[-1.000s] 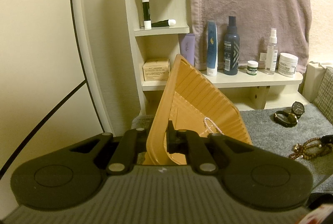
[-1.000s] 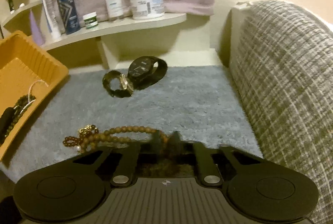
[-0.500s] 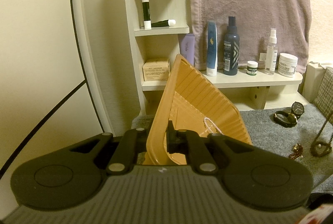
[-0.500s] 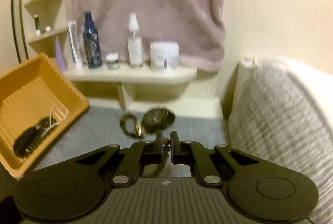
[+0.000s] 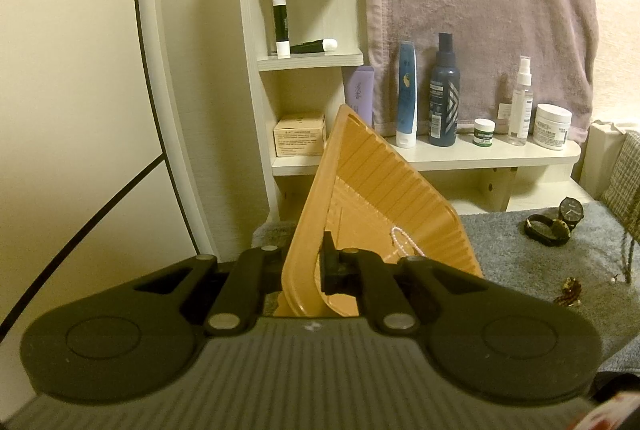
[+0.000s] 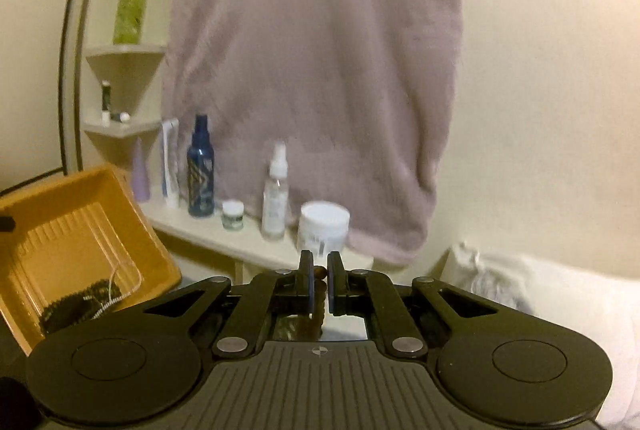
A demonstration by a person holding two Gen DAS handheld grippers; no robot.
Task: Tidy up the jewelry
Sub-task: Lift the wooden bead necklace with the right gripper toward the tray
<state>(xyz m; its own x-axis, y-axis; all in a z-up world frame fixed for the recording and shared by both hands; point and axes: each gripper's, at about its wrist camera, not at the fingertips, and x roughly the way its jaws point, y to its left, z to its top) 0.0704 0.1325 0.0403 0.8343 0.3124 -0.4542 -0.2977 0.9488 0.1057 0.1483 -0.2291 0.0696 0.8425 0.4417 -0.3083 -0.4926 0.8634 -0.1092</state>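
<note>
Left wrist view: left tongs [image 5: 303,262] clamped on the near rim of the orange tray [image 5: 384,198], tilting it up. A pearl chain [image 5: 404,242] lies inside, just ahead. Right of the tongs, on the grey mat [image 5: 520,254]: two watches [image 5: 554,222] and a small charm [image 5: 570,290]; a strand [image 5: 627,254] hangs at the far right.

Right wrist view: right tongs [image 6: 319,280] pinched on brown beads [image 6: 318,304], which dangle below. Tray [image 6: 132,230] sits low left, dark beads [image 6: 68,310] already in it.

Step judged: carrying the beads to the tray. Next: swing left over the opening, then release. Shelf bottles [image 6: 200,182] stand close behind; the trailing strand may snag the rim.
</note>
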